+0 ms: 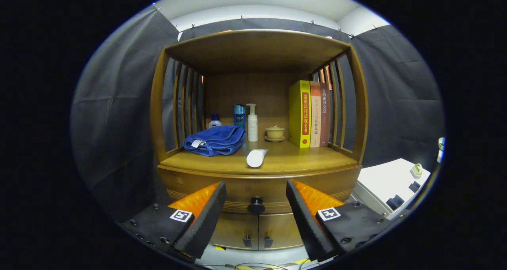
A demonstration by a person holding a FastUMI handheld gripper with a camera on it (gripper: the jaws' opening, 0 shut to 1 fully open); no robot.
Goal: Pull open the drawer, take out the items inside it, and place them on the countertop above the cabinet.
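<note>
Closed drawer [257, 196], my gripper [256, 200] spread wide before it.

I see its fingers parted and gripping nothing, the round dark knob [256, 205] centred in the gap beyond the ridged tips. The wooden cabinet [358, 103] has slatted sides; mid-frame on its smooth countertop [285, 159] lie a white tube [256, 157], a folded plush blue towel [216, 140], upright bottles, a lidded cup and three books [309, 113].

Wooden cabinet's table [285, 159] carries a folded blue towel [214, 140], a white tube [256, 157] lying near its front edge, two bottles [252, 123], a small lidded cup [275, 133], and three upright books [309, 113].

The gripper [256, 210] is spread wide, holding nothing.
</note>
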